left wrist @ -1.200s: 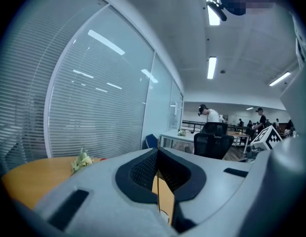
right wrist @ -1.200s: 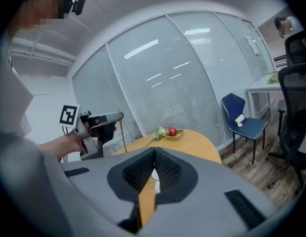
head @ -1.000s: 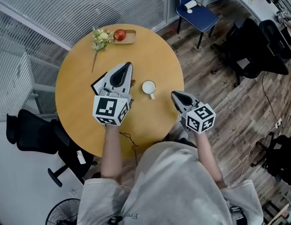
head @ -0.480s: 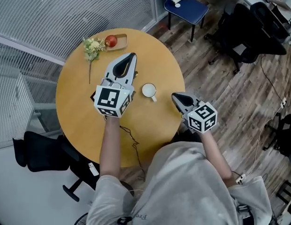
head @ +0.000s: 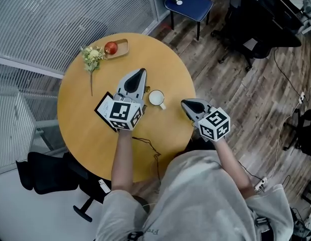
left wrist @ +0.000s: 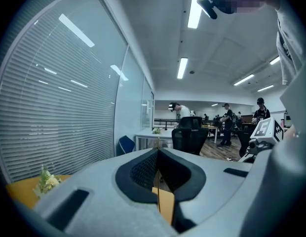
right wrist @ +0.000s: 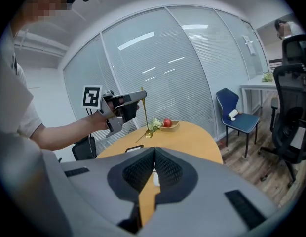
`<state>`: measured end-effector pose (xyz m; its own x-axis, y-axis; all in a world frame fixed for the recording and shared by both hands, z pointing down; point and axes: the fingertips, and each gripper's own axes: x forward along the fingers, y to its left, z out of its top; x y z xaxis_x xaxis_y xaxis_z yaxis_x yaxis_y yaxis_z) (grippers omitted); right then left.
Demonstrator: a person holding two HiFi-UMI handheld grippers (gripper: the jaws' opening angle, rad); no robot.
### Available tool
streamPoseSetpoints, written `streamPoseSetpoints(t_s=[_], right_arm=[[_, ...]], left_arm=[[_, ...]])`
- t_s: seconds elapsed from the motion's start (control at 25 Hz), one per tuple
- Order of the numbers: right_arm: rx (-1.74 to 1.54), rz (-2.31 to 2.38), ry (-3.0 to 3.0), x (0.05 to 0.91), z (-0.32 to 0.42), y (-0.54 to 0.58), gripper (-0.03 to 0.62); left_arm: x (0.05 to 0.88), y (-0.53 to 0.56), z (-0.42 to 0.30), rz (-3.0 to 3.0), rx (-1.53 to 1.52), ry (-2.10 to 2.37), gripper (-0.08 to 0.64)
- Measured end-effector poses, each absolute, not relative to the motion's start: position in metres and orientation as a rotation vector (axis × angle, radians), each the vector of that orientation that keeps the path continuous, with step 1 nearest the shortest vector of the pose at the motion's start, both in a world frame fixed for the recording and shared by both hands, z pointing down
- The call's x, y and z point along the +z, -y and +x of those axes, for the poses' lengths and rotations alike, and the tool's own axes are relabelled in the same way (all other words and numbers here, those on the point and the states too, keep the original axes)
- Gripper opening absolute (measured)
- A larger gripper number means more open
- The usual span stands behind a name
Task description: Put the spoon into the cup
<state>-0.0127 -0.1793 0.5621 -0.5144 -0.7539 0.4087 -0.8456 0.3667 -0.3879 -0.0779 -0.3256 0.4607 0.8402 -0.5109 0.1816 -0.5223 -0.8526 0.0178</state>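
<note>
between the tight-pinched jaws of the left hand-held gripper: a thin gold metal spoon, gripped near the handle's top, hanging bowl-down above the round wooden worktop. right hand-held gripper closed on nothing, at the worktop's near edge. small white handled cup upright between the two, seemingly not yet under the spoon. probably best to carry the bowl over the rim, keep it plumb, lower, then release. farther off, a wooden tray with a red apple, beside a flower sprig, well apart; no obstacle seen between spoon and cup.
</note>
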Motion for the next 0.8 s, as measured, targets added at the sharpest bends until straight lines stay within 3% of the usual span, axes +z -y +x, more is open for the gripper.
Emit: streamPoseSetpoints(t_s=[0.8], right_arm=[[0.867, 1.416, 2.462, 0.571, -0.029, 0.185, -0.003]], left_arm=[[0.527, 0.306, -0.069, 2.876, 0.262, 0.703, 0.009]])
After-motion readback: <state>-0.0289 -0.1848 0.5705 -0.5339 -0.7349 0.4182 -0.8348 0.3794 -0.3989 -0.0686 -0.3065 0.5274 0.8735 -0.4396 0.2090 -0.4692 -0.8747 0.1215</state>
